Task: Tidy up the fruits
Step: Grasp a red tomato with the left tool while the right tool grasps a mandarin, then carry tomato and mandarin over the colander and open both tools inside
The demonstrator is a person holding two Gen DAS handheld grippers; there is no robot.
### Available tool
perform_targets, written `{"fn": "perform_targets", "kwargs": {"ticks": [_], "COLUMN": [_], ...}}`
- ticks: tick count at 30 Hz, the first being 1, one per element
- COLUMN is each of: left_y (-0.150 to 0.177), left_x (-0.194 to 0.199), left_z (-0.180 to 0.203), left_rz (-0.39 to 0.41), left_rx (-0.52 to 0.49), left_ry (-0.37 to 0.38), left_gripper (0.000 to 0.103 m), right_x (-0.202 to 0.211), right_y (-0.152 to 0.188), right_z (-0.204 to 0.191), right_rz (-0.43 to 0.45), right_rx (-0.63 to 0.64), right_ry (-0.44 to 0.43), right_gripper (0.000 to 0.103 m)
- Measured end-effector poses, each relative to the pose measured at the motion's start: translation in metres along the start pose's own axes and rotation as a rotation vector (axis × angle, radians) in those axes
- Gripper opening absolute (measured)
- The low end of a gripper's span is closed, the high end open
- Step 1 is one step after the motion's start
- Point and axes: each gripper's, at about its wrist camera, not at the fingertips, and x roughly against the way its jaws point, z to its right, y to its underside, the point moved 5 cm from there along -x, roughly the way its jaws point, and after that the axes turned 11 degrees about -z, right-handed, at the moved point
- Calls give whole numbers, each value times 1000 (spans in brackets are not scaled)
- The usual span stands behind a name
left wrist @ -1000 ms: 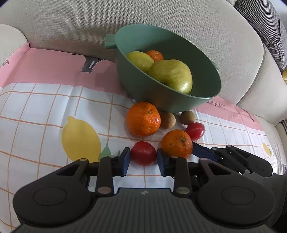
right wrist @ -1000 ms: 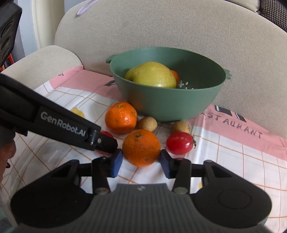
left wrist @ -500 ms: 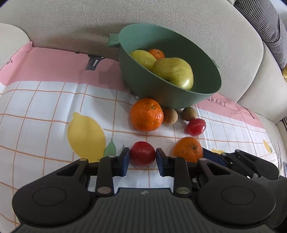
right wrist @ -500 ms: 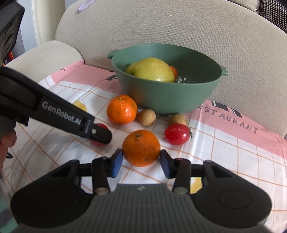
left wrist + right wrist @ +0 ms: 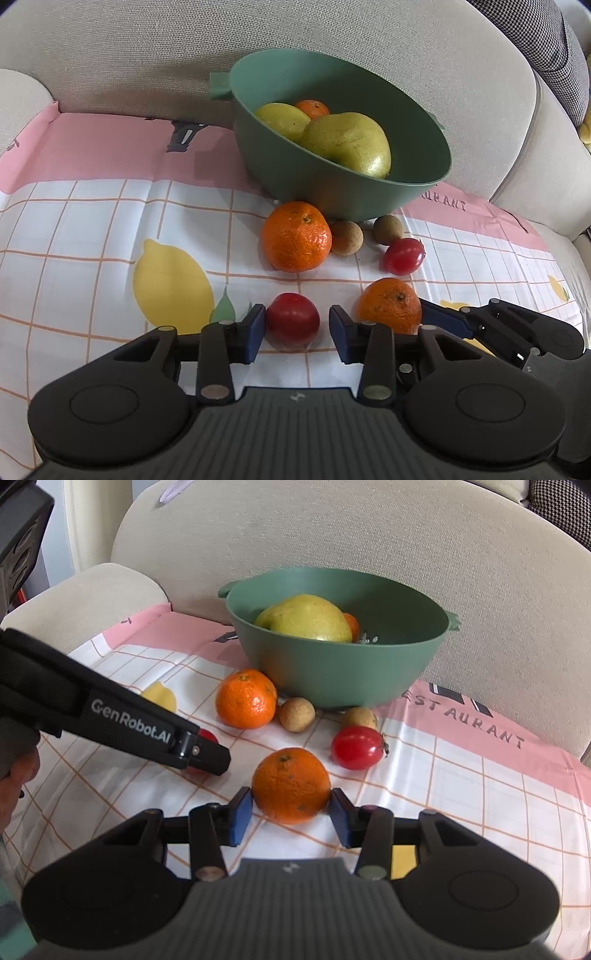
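Green colander bowl [image 5: 332,192] resting on the checked cloth [image 5: 92,229] against the sofa backrest [image 5: 129,66], holding a large yellow-green pear [image 5: 347,144], a second yellow fruit [image 5: 282,120] and a small orange [image 5: 312,108]. Directly in front of the bowl: one loose orange [image 5: 296,236], two small brown round fruits [image 5: 346,237] [image 5: 388,229] touching or nearly touching the bowl's base, and a red tomato [image 5: 403,256] just beyond them. Left gripper [image 5: 297,325] low over the cloth, nearer the camera than the bowl; jaws spread around a second red tomato [image 5: 293,322], one pad touching it, a gap at the other, not clenched. Right gripper [image 5: 291,812] beside it, jaws pressed on both sides of an orange [image 5: 291,785], grasping it. Whether this orange sits on the cloth or just above it: cannot tell.
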Motion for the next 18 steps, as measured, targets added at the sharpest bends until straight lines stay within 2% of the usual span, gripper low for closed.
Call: {"fn": "perform_targets", "kwargs": {"ticks": [7, 9, 11, 18], "left_y": [0, 0, 0, 2], "left_x": [0, 1, 1, 6], "left_z": [3, 3, 2, 3], "left_rz": [7, 7, 8, 14], "left_rx": [-14, -13, -13, -18], "left_ry": [1, 2, -5, 0], "left_gripper": [53, 48, 35, 34], "right_x": [2, 3, 5, 7], "right_y": [-1, -1, 0, -3], "right_z": [1, 1, 2, 2], "right_rz": [4, 4, 3, 6], "right_rx": [-7, -8, -11, -17], "right_ry": [-4, -5, -8, 2], "right_gripper": [44, 43, 43, 43]}}
